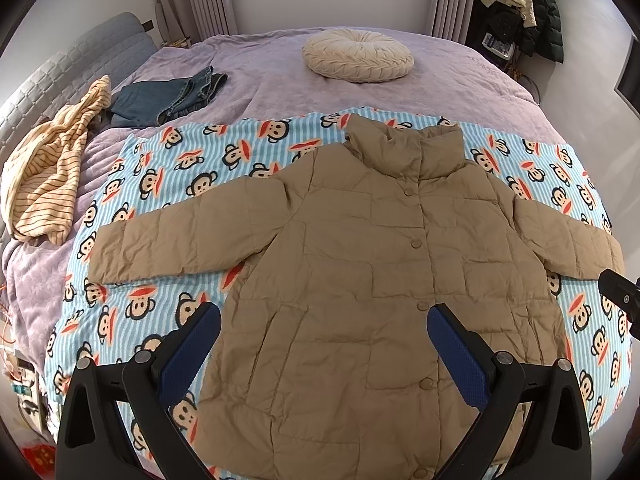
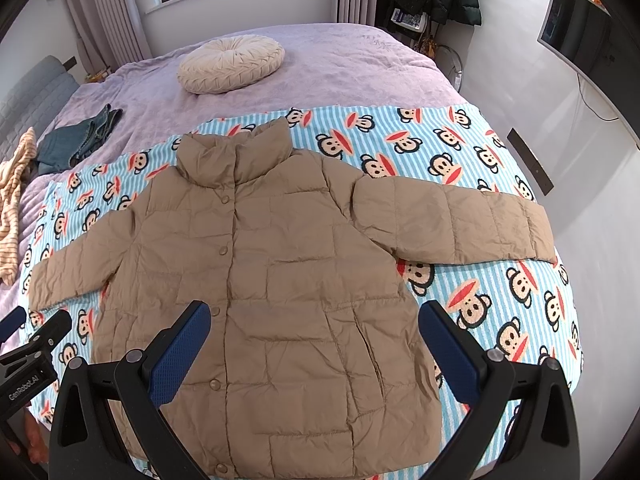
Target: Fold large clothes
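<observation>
A tan quilted puffer jacket (image 1: 352, 264) (image 2: 272, 280) lies flat and buttoned on a blue striped monkey-print blanket (image 1: 160, 168) (image 2: 500, 304), collar away from me, both sleeves spread out sideways. My left gripper (image 1: 324, 320) hovers open above the jacket's lower front, nothing between its blue pads. My right gripper (image 2: 314, 316) is also open over the lower right half of the jacket, holding nothing. The left gripper's black body (image 2: 28, 356) shows at the left edge of the right wrist view, and part of the right gripper (image 1: 622, 300) shows at the right edge of the left wrist view.
The bed has a purple cover (image 1: 260, 68) (image 2: 340, 64). A round cream cushion (image 1: 358, 56) (image 2: 230, 64) lies near the far side. Folded jeans (image 1: 172, 98) (image 2: 80, 138) and a yellow striped garment (image 1: 52, 168) sit at the left. Coats hang on a rack (image 1: 524, 8) by the window.
</observation>
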`<state>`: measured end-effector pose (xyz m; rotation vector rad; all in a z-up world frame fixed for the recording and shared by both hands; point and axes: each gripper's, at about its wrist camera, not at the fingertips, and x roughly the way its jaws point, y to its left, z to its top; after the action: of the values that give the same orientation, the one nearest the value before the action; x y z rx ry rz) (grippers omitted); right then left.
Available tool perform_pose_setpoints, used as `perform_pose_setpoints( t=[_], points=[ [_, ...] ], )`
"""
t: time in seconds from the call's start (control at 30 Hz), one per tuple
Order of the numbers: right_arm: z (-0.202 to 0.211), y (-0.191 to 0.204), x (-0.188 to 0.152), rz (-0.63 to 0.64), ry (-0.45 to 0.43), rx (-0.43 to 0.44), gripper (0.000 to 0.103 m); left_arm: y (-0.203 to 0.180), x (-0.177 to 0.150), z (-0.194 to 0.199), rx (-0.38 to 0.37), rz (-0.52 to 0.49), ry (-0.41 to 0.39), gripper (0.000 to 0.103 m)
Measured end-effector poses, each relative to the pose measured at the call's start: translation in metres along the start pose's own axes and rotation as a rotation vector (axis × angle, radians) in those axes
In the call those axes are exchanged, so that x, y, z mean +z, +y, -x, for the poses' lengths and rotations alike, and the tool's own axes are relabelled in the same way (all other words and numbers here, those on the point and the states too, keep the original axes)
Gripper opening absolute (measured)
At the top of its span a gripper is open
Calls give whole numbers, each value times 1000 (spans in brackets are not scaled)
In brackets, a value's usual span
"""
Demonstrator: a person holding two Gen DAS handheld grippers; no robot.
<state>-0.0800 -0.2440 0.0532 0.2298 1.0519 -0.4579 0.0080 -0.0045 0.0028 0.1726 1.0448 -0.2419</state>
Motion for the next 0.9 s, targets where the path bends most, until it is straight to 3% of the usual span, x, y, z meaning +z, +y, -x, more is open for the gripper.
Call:
perform_pose_setpoints(
  t=[0.23,0.53,0.7,0.8,0.9],
  points=[
    [-2,3,-5,-4,12,9,103,5,-2,-3,-2,15,6,103],
    [-22,28,-16,-24,77,172,103,32,-15,-15,-59,67,48,103],
    [-47,58,-32,-6,127,222,103,66,-29,-43,-106,126,126,103],
    [-59,73,-41,-26,133,259,103,94,-37,-65,-97,164,151,103],
    [-87,97,-49,17,250,242,103,128,-40,-93,-42,201,151,103]
  ],
)
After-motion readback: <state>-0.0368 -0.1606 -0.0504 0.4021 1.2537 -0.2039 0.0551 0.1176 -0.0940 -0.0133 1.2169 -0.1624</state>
